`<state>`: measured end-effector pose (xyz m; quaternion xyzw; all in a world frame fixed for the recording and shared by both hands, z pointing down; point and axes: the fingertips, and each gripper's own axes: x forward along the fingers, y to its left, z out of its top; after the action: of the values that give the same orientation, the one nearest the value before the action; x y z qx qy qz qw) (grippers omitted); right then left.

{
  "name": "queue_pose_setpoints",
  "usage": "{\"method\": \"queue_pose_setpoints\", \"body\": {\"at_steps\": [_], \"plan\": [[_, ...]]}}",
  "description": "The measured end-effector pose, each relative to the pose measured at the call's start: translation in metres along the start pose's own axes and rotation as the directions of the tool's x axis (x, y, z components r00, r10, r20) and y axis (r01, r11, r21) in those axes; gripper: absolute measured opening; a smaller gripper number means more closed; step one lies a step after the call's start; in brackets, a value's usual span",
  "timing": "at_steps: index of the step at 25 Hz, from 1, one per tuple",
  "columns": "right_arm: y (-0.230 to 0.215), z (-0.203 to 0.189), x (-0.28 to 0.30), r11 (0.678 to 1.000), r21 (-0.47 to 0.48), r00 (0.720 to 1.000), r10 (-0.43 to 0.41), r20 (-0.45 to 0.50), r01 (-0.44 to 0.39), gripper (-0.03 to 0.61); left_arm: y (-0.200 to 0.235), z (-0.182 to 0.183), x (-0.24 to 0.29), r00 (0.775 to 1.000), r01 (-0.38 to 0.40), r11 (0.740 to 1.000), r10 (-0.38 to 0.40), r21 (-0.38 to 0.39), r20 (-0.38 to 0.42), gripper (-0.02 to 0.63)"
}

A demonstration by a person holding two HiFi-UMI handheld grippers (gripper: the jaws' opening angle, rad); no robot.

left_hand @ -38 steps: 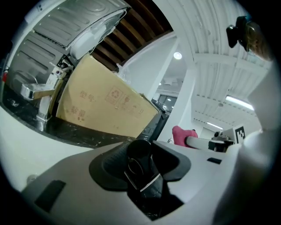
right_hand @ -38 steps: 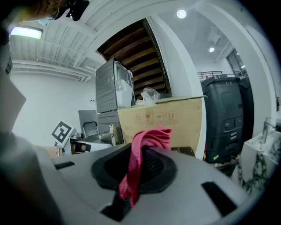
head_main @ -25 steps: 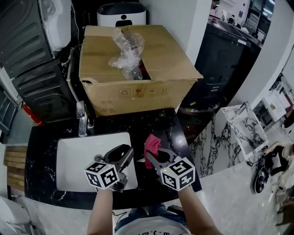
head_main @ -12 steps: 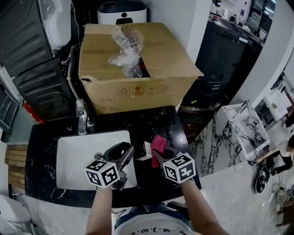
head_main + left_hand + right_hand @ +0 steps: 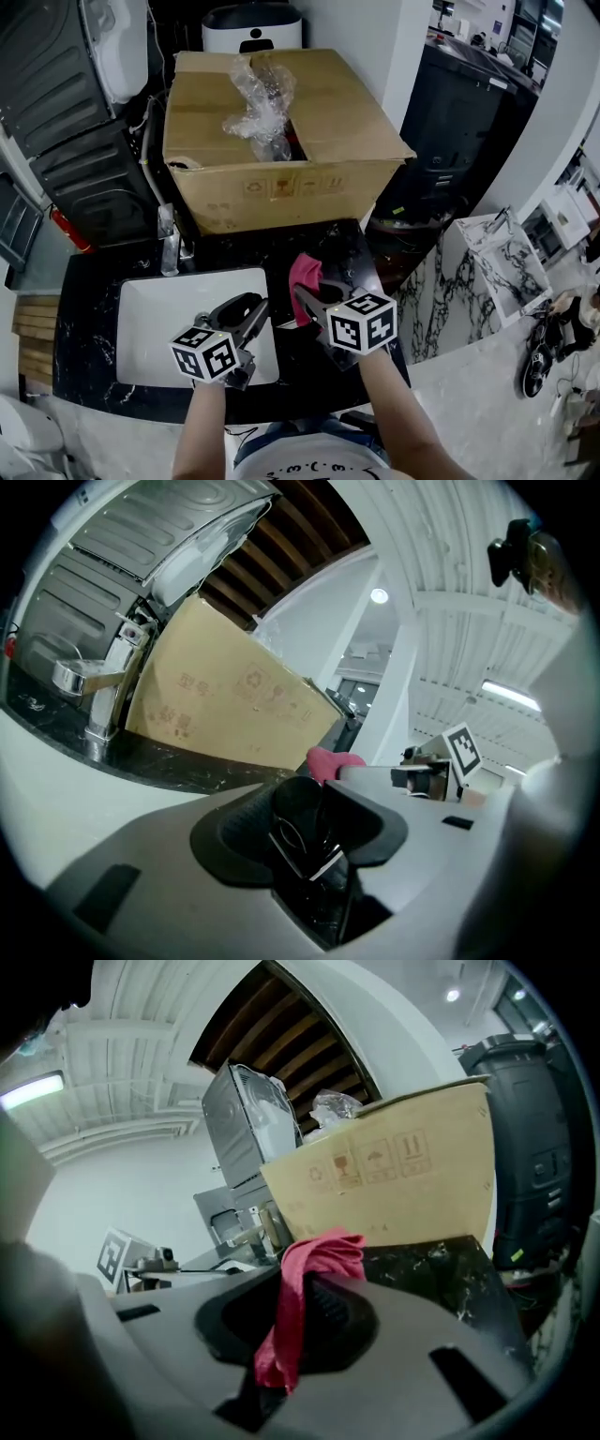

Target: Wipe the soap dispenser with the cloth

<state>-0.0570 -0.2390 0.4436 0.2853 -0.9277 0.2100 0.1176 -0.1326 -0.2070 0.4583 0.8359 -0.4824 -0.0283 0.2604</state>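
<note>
- Left gripper [image 5: 249,311]: it is held over the near right corner of the white sink basin [image 5: 150,323], and its jaws are clamped on a dark, glossy body.
- Soap dispenser [image 5: 306,834]: it is seen in the left gripper view as that dark body, wedged between the two jaw pads; a pale strip is carried on its surface. Its full shape cannot be made out.
- Right gripper [image 5: 306,298]: it is held to the right of the left gripper, over the black marbled counter [image 5: 89,281]. Its jaws are closed on the cloth.
- Cloth [image 5: 311,1283]: pink-red and bunched. One end is shown standing above the jaws and the other hanging down between them. In the head view it is placed near the dispenser, on its right and slightly farther; no contact between the two can be confirmed.
- Faucet [image 5: 170,246]: a chrome fitting is mounted at the far edge of the basin.
- Cardboard box [image 5: 281,155]: it is set on the far part of the counter, with crumpled clear plastic wrap [image 5: 258,103] lying on its top.
</note>
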Motion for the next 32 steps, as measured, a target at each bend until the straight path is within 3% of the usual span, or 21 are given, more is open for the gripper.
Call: {"method": "queue_pose_setpoints", "body": {"at_steps": [5, 11, 16, 24, 28, 32], "plan": [[-0.001, -0.011, 0.022, 0.998, -0.059, 0.996, 0.001, -0.086, -0.006, 0.051, 0.005, -0.002, -0.003, 1.0, -0.013, 1.0, 0.013, -0.003, -0.004, 0.183], [-0.043, -0.036, 0.014, 0.997, 0.008, 0.988, -0.077, -0.138, 0.078, 0.049, 0.007, -0.002, -0.005, 1.0, -0.023, 1.0, 0.023, -0.004, -0.005, 0.181], [-0.058, -0.048, 0.009, 0.993, 0.006, 0.976, -0.116, -0.182, 0.119, 0.05, 0.007, 0.001, -0.001, 1.0, -0.017, 0.999, 0.017, 0.028, -0.016, 0.181], [-0.054, -0.027, -0.024, 0.989, 0.026, 0.988, -0.147, -0.056, 0.148, 0.051, -0.014, 0.007, 0.015, 0.998, 0.04, 0.989, -0.033, 0.144, -0.056, 0.183], [-0.058, -0.02, -0.039, 0.986, 0.045, 0.987, -0.159, -0.018, 0.159, 0.051, -0.029, 0.009, 0.028, 0.992, 0.102, 0.968, -0.082, 0.231, -0.096, 0.181], [-0.062, -0.023, -0.05, 0.982, 0.072, 0.984, -0.177, -0.003, 0.177, 0.051, -0.049, 0.005, 0.043, 0.965, 0.241, 0.905, -0.184, 0.352, -0.187, 0.181]]}}
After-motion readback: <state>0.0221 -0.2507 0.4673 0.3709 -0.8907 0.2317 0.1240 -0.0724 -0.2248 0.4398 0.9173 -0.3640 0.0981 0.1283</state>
